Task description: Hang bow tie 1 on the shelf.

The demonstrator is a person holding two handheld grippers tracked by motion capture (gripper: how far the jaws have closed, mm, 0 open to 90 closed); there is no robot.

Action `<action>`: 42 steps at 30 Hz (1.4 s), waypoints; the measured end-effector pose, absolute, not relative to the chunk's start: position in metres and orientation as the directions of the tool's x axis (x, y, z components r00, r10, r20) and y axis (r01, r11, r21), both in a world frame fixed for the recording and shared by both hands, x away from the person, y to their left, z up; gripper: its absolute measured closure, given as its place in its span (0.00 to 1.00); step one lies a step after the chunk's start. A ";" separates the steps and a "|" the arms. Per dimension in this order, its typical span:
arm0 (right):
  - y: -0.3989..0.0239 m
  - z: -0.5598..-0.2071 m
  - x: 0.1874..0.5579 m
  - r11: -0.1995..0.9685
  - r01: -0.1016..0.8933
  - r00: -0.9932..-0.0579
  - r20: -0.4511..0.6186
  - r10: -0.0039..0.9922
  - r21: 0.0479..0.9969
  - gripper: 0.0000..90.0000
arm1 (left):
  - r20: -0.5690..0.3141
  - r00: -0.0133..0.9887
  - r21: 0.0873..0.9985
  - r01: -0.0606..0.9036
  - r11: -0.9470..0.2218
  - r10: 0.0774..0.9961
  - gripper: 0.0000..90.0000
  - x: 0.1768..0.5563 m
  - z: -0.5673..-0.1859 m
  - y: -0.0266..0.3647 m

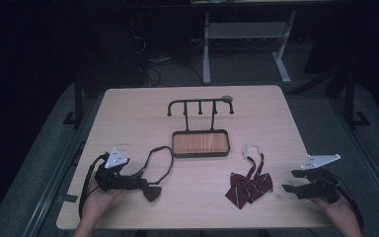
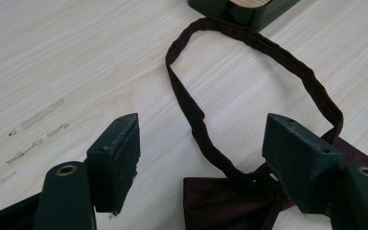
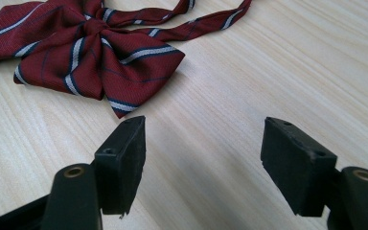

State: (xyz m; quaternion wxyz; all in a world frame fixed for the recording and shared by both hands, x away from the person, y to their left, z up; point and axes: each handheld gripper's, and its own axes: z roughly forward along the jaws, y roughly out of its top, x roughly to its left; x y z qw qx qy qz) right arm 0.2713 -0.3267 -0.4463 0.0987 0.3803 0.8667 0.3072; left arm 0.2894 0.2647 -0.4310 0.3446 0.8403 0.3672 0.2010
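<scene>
The left hand-held gripper [image 1: 139,183] lies low over the table [image 1: 128,108] with its jaws spread wide, and nothing is pressed between them. In the left gripper view, the dark bow tie [image 2: 230,201] lies flat on the table just in front of this hand-held gripper [image 2: 201,158]. Its knot is between the two jaws, close to the right jaw, but the pads are not closed on it. The thin neck strap [image 2: 249,43] of the bow tie makes a loop that runs away from the jaws and reaches almost to the corner of the black stand [image 2: 249,12] ahead. In the high view this stand [image 1: 200,143] has a wooden base and a bar with hooks, and it is ahead of both hand-held grippers, near the middle of the table. The right hand-held gripper [image 1: 292,180] is also open and holds nothing. In the right gripper view its jaws [image 3: 203,158] are above bare wood. The striped red bow tie [image 3: 96,52] lies ahead of them and toward the left jaw, near but not touching. In the high view this bow tie [image 1: 249,186] is between the two hand-held grippers, closer to the right one.
</scene>
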 end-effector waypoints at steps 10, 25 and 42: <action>-0.323 -0.446 0.272 0.530 0.598 -0.696 0.063 0.715 0.601 0.34 | 0.090 0.656 0.724 0.474 -0.502 0.749 0.33 0.288 -0.431 0.264; -0.309 -0.429 0.277 0.548 0.595 -0.716 0.078 0.694 0.588 0.24 | 0.093 0.651 0.729 0.471 -0.497 0.753 0.33 0.286 -0.429 0.265; -0.281 -0.405 0.295 0.624 0.555 -0.770 0.056 0.636 0.550 0.33 | 0.099 0.649 0.735 0.463 -0.495 0.754 0.33 0.286 -0.428 0.266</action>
